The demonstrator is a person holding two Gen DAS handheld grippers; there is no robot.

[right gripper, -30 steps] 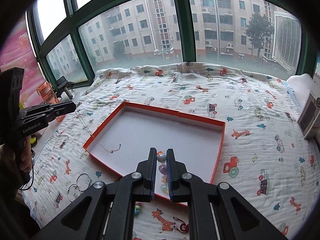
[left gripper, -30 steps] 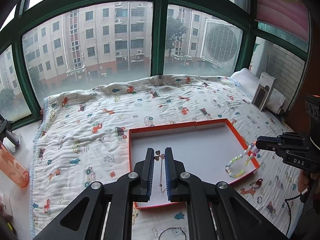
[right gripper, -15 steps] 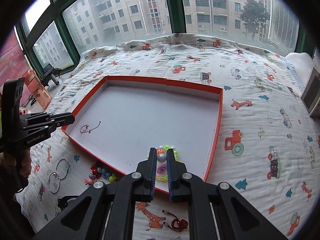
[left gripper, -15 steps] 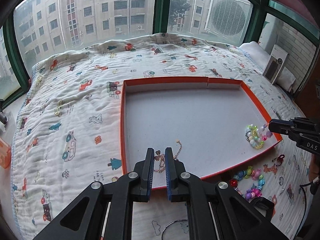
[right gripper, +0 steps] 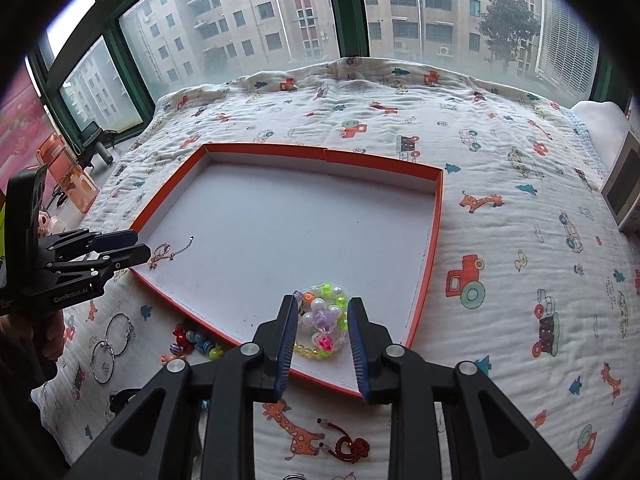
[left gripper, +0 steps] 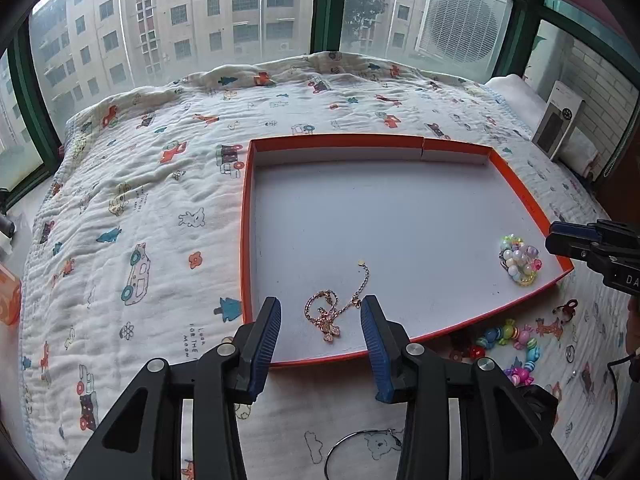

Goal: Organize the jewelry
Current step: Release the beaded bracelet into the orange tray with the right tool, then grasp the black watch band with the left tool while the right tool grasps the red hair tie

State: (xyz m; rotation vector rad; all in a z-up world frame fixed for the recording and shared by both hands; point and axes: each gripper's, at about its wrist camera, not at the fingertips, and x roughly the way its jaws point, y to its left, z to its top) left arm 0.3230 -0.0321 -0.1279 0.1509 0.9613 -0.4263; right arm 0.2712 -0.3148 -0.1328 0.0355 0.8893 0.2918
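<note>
The left gripper was opening, its fingers spread clear of the chain lying between them in the tray; the chain's tail ran away from the fingertips, slanting right. The right gripper was opening too, the bead bracelet heaped between its parted fingers, with no clear long axis.

The left gripper has the white words "GenRobot.AI" on its black side. The right gripper shows the white letters "DA", cut off at the picture's edge. The blanket has tiny words, "LOOK FOR THE MOON", printed near a little tree.
</note>
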